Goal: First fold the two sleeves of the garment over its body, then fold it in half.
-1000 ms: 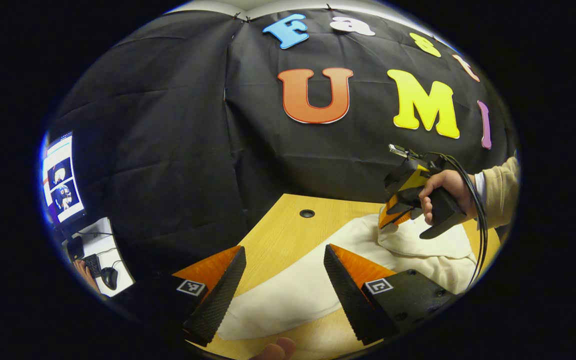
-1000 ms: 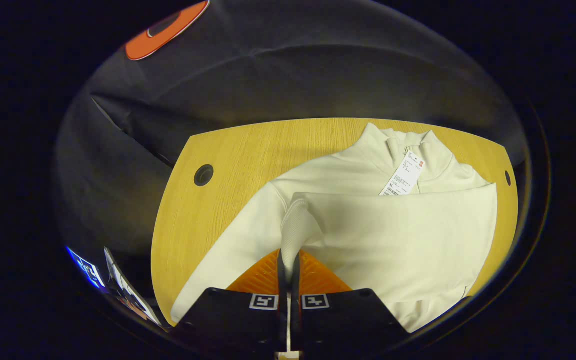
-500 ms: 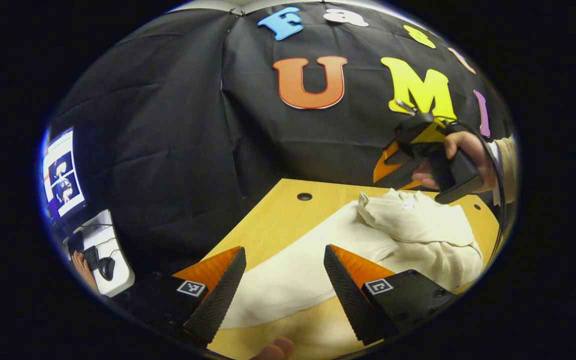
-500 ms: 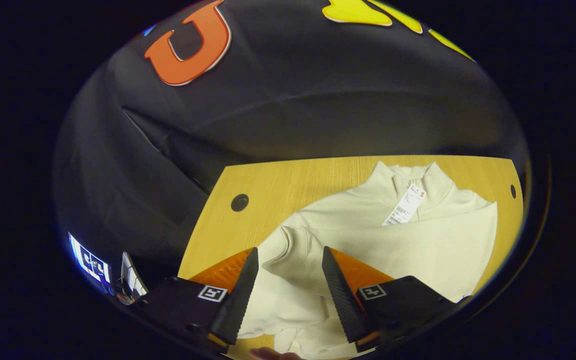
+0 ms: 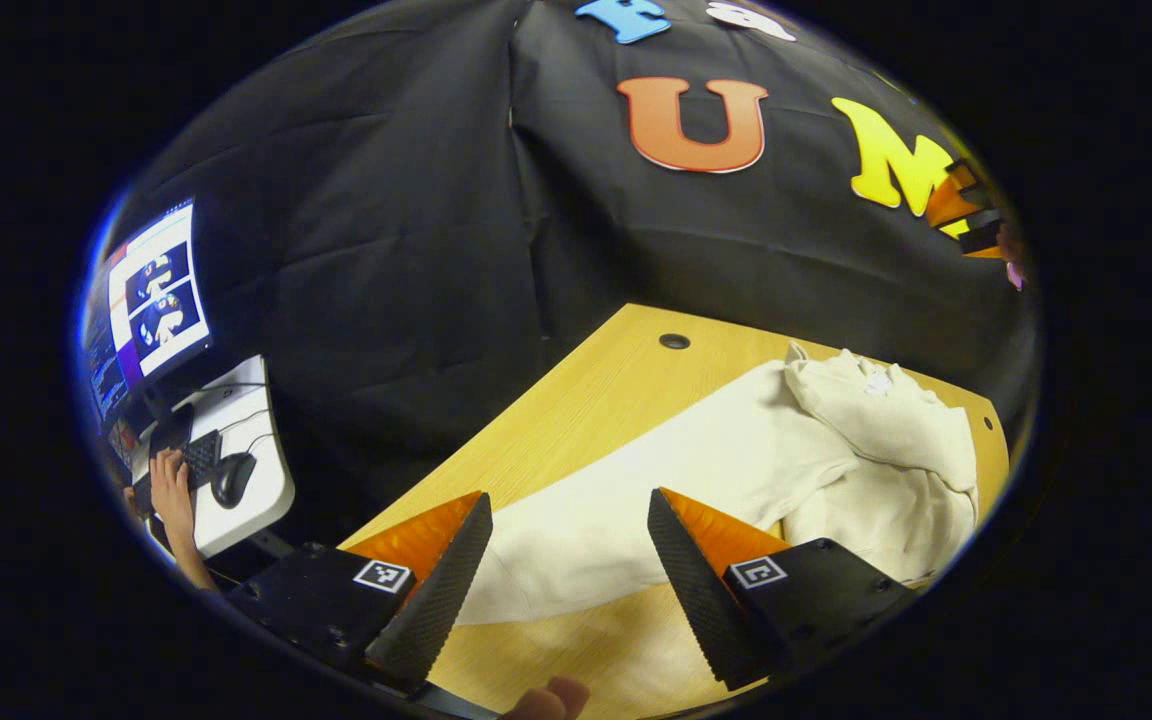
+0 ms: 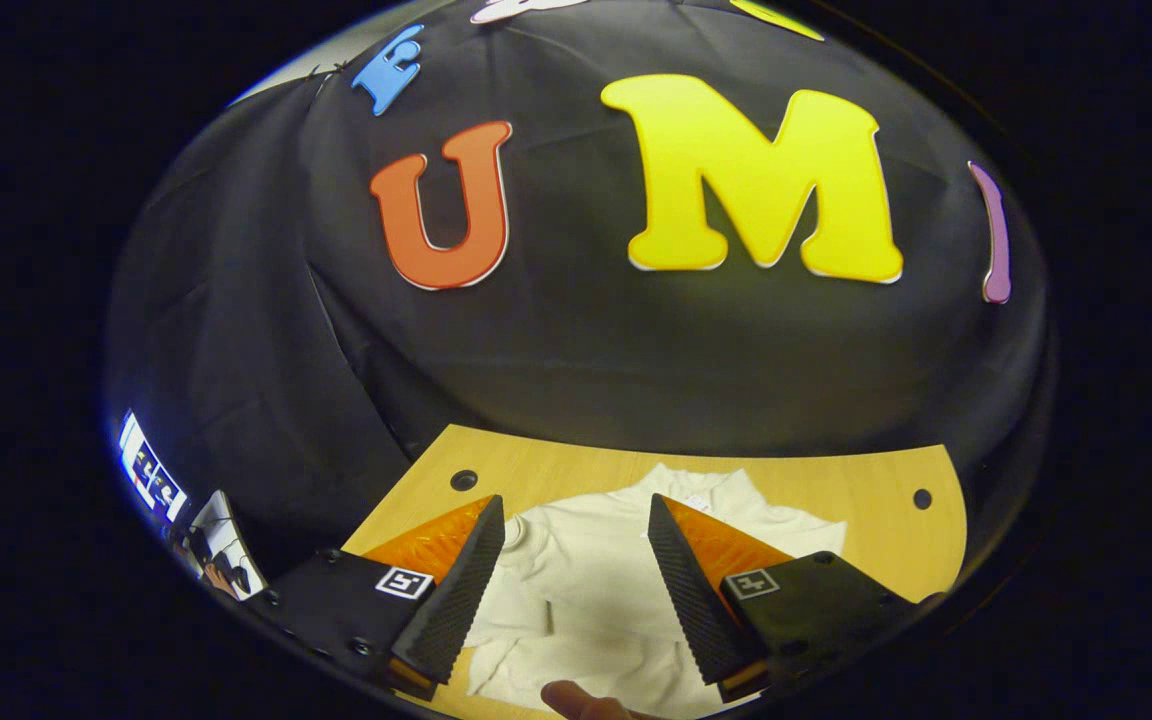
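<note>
A cream sweater [image 5: 736, 470] lies on the wooden table [image 5: 576, 410], in the lower right of the left gripper view and at the bottom centre of the right gripper view. One sleeve [image 5: 886, 410] is folded across its body; the other sleeve [image 5: 586, 540] stretches out flat toward the left gripper [image 5: 568, 575], whose fingers stand wide apart above it, holding nothing. The right gripper [image 6: 572, 585] is also spread wide and empty, raised over the sweater's chest. The left gripper view takes in a monitor [image 5: 146, 300] at the left edge, with a side desk [image 5: 246, 480] below it where a hand [image 5: 168, 485] rests at a keyboard beside a mouse [image 5: 233, 478]. The right gripper view shows two round holes in the table, one [image 6: 463, 480] left, one [image 6: 922, 498] right.
</note>
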The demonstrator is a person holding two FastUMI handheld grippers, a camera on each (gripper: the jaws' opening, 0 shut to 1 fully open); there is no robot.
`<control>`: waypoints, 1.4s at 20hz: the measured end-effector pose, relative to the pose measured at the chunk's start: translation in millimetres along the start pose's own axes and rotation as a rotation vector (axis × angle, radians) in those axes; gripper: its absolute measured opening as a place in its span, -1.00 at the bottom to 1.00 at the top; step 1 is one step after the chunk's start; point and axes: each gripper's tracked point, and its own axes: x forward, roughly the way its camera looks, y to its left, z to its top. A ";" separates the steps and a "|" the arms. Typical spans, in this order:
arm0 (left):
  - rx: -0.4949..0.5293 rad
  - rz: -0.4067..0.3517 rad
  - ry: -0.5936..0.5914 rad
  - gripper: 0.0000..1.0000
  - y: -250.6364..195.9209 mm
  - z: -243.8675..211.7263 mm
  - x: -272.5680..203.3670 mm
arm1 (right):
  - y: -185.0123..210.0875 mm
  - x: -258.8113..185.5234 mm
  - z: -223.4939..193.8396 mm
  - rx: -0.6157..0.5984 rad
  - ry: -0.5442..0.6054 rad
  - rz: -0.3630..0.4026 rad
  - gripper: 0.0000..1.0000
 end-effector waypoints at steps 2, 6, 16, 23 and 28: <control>-0.036 0.034 0.036 0.99 10.2 -13.8 2.9 | -24.8 -39.0 12.6 -0.006 -0.060 -0.039 0.80; -0.101 0.134 0.117 0.99 36.0 -38.3 6.3 | -80.1 -115.9 12.6 0.003 -0.093 -0.058 0.83; -0.393 0.252 0.378 0.99 60.8 -83.8 34.4 | -134.1 -212.1 -44.2 -0.049 -0.096 -0.130 0.84; -0.404 0.277 0.536 0.96 61.8 -90.8 47.9 | -133.0 -212.5 -72.0 -0.018 -0.045 -0.138 0.84; -0.449 0.247 0.702 0.99 61.3 -92.8 50.1 | -133.6 -218.6 -76.0 -0.014 -0.062 -0.153 0.84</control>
